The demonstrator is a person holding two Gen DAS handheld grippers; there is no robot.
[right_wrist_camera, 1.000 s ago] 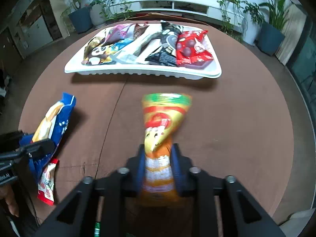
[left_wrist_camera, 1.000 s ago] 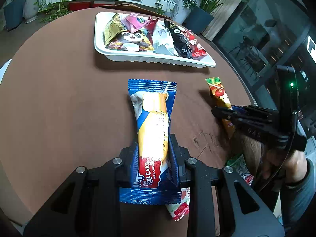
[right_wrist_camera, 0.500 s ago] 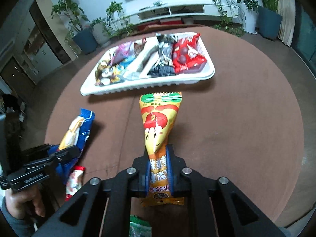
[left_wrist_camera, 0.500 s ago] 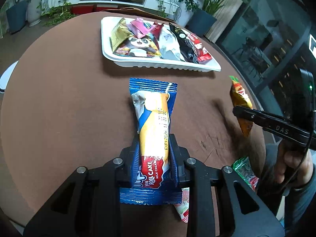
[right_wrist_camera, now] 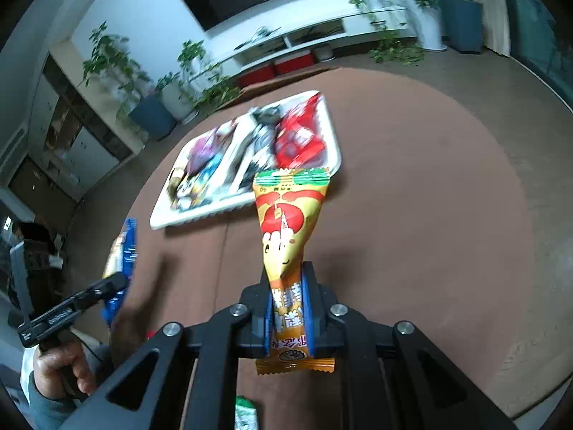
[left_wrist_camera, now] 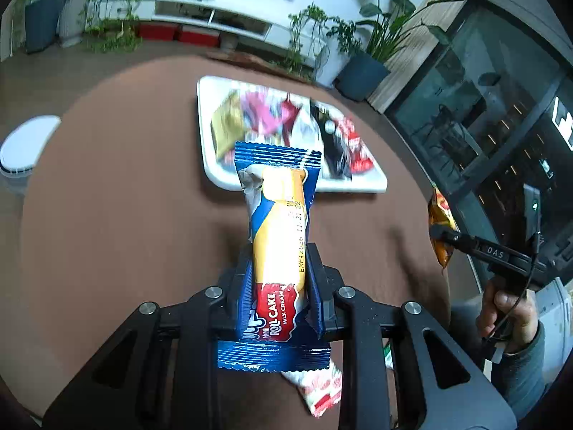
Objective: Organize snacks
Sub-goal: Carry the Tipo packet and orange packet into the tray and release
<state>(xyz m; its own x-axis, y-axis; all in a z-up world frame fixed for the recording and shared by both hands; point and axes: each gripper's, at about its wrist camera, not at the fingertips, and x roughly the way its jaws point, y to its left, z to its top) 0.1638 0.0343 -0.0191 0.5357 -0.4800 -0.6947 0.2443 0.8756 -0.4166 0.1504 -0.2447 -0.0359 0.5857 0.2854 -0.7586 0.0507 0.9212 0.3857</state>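
My left gripper (left_wrist_camera: 279, 272) is shut on a blue and yellow roll cake packet (left_wrist_camera: 279, 229), held above the brown round table (left_wrist_camera: 125, 215). An orange snack packet (right_wrist_camera: 286, 236) with a green top stands up out of my right gripper (right_wrist_camera: 288, 294), which is shut on it. Beyond both lies a white tray (left_wrist_camera: 358, 184) filled with several snack packets, blurred here. From the right wrist the same tray (right_wrist_camera: 164, 220) appears up and to the left. Each gripper shows in the other's view: the right one (left_wrist_camera: 438, 231) with the orange packet (left_wrist_camera: 438, 215), the left one (right_wrist_camera: 118, 281) with the blue packet (right_wrist_camera: 125, 251).
A red and white packet (left_wrist_camera: 318, 390) lies on the table under my left gripper. A green packet (right_wrist_camera: 245, 414) lies at the near edge under the right one. A person's hands (left_wrist_camera: 501, 308) hold the grippers. A white stool (left_wrist_camera: 25, 150) stands left of the table.
Both packets have been lifted off the table and carried toward the tray. The right gripper rolled, so the tray now looks tilted. The right jaws pinched tighter on the orange packet.
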